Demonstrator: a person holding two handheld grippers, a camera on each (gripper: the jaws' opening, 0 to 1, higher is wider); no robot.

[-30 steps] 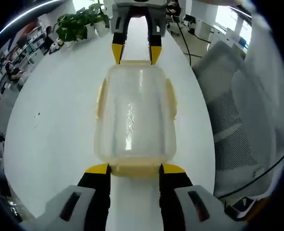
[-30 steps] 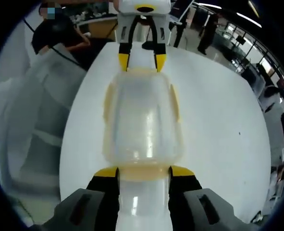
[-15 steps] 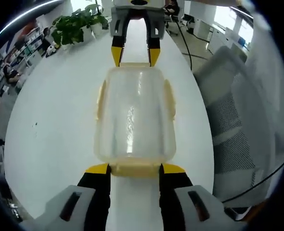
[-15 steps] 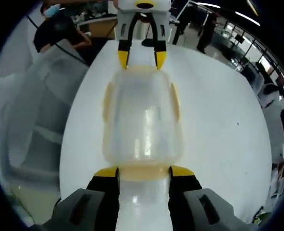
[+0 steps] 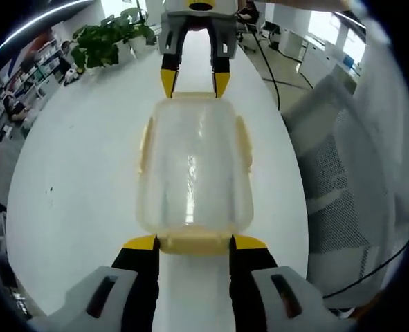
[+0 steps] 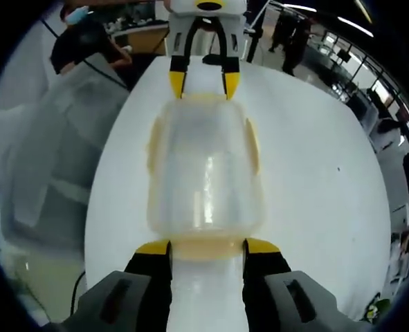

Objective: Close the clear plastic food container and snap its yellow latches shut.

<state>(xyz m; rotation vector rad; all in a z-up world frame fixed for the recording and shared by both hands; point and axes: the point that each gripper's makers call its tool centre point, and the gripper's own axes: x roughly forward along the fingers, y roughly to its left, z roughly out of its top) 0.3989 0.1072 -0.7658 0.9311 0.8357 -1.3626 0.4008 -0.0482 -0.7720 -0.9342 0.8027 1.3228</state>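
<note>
Container (image 5: 194,166) on table (image 5: 79,173) between both open grippers' fingers (image 5: 140,243).

Clear container (image 5: 194,166) with pale yellow latches (image 5: 194,243) on a white table (image 5: 79,173); black hand-held grippers, yellow-tipped.

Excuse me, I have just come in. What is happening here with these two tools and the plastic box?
A person holds a gripper in each hand, one at each end of a clear plastic food container lying on a white table. The left gripper has its fingers open on either side of the near yellow end latch; the right gripper stands the same way at the opposite end. The lid is on. Yellow side latches lie along the walls; whether they are snapped is unclear.
</note>
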